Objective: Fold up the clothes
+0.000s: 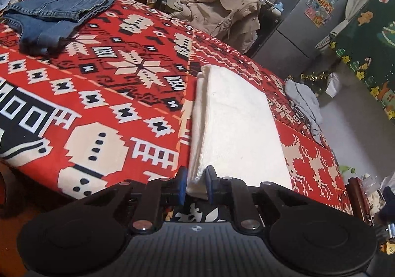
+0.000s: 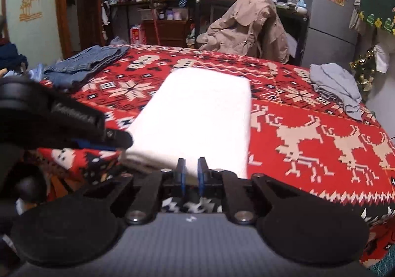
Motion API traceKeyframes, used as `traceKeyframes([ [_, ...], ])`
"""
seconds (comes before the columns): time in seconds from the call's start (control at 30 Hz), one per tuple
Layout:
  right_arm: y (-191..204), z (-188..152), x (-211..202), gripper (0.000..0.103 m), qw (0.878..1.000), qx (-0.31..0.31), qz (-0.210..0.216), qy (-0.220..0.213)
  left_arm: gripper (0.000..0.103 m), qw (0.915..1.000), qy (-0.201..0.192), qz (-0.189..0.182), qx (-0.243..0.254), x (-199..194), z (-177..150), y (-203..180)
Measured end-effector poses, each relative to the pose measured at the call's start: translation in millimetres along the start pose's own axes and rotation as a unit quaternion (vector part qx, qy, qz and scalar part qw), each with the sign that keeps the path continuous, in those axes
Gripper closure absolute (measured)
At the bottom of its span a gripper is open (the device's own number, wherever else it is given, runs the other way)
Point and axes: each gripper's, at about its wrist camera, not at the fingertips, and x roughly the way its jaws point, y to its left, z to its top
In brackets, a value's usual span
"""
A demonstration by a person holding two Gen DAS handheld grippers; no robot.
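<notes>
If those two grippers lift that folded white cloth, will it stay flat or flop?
Probably flop: the white cloth is soft stacked layers, visible along its side. Held only at its near edge by the left gripper and the right gripper, the far end would likely sag. It looks light, and unlikely to slip.

Open red patterned bedspread (image 1: 103,94) with three cloth obstacles and crowded edges.

Folded white cloth (image 1: 237,124) down the middle, near edge pinched by left gripper (image 1: 195,184) and right gripper (image 2: 191,173), both closed on it. Wide bare spread between white cloth and folded jeans (image 1: 54,15) at far left corner. Narrower bare strip on the other side, ending at crumpled grey garment (image 2: 338,89) by the far right edge. Beyond the far edge, beige jacket (image 2: 249,27) draped on a chair, refrigerator (image 2: 330,5) beside it.
</notes>
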Motion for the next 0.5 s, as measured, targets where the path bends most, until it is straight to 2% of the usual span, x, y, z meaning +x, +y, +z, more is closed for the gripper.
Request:
traceKeyframes([
  [0.17, 13, -3, -11, 0.082, 0.999, -0.036, -0.007, -0.009, 0.087, 1.0, 0.004, -0.005, 0.001, -3, 1, 2],
  [0.23, 22, -4, -11, 0.08, 0.996, -0.086, -0.023, -0.018, 0.091, 0.9997, 0.009, -0.015, -0.014, -5, 2, 8],
  [0.3, 31, -6, -10, 0.072, 0.987, -0.153, -0.031, -0.027, 0.093, 0.9981, 0.02, -0.034, -0.048, -5, 3, 18],
  [0.33, 36, -8, -9, 0.072, 0.98, -0.191, -0.036, -0.031, 0.093, 0.9961, 0.025, -0.047, -0.07, -4, 4, 25],
  [0.4, 48, -15, -7, 0.071, 0.959, -0.277, -0.045, -0.041, 0.093, 0.9897, 0.031, -0.078, -0.116, -4, 6, 38],
  [0.5, 62, -25, -3, 0.071, 0.923, -0.376, -0.056, -0.059, 0.092, 0.9721, 0.042, -0.125, -0.194, -3, 6, 57],
])
